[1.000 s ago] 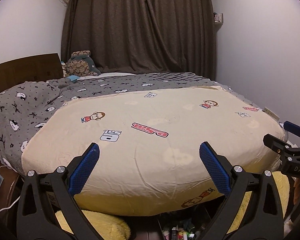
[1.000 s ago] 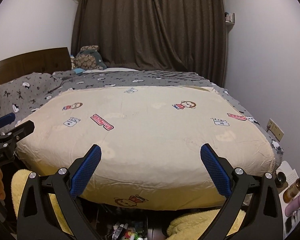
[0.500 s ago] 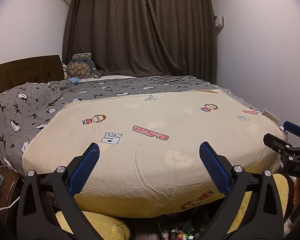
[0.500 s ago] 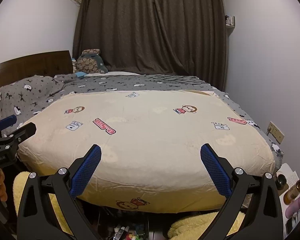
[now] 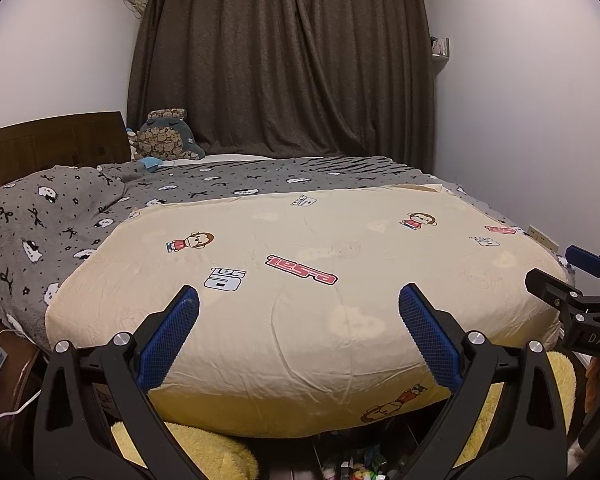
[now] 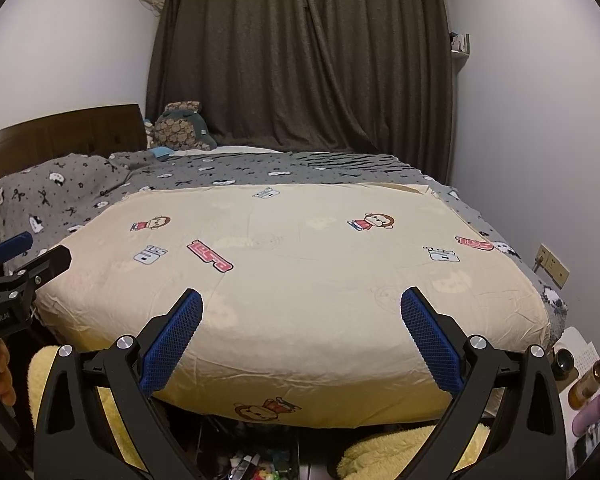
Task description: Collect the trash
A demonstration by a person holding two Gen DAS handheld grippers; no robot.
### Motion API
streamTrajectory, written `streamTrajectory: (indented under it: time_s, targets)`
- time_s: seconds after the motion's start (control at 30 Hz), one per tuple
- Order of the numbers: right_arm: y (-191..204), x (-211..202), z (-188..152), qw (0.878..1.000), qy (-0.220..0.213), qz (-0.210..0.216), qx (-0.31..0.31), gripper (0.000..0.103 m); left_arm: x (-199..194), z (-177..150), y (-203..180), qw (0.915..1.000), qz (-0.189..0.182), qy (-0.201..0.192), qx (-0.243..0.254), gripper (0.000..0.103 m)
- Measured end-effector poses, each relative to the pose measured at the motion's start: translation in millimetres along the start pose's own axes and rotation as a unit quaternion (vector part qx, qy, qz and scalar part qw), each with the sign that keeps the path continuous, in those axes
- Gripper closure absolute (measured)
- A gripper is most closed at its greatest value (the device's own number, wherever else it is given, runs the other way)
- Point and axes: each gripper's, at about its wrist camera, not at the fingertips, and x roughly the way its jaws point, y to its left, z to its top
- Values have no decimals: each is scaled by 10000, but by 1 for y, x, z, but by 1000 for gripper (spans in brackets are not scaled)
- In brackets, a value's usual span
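Observation:
No clear piece of trash lies on the cream monkey-print bedcover point(image 5: 300, 320). Small colourful clutter point(image 5: 352, 468) shows on the floor under the foot of the bed, and again as floor clutter point(image 6: 260, 468) in the right wrist view. A small light-blue item point(image 5: 150, 163) lies by the plush toy at the far left; I cannot tell what it is. My left gripper point(image 5: 298, 296) hangs open over the foot of the bed, holding nothing. My right gripper point(image 6: 301, 297) is open beside it, also holding nothing. Each shows at the other view's edge: right gripper point(image 5: 560, 270), left gripper point(image 6: 34, 253).
A grey patterned blanket point(image 5: 60, 216) covers the head end below a wooden headboard point(image 5: 48, 144). A plush toy point(image 5: 166, 136) sits before the dark curtain point(image 5: 284, 60). Yellow fluffy fabric point(image 6: 384, 456) lies under the bed foot. Bottles point(image 6: 588, 384) stand at the right near a wall socket point(image 6: 554, 266).
Both views have shifted a little: the bed now looks flatter and sits slightly lower, with more curtain and wall above. Both grippers stay open and side by side.

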Motion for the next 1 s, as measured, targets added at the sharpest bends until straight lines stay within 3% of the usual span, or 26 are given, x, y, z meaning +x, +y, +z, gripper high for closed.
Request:
streamTrajectory:
  time_s: [1.0]
  targets:
    - [0,0,0,10000,-3,-2,3,3,-1,0,0,10000,-4,-24,-39,8]
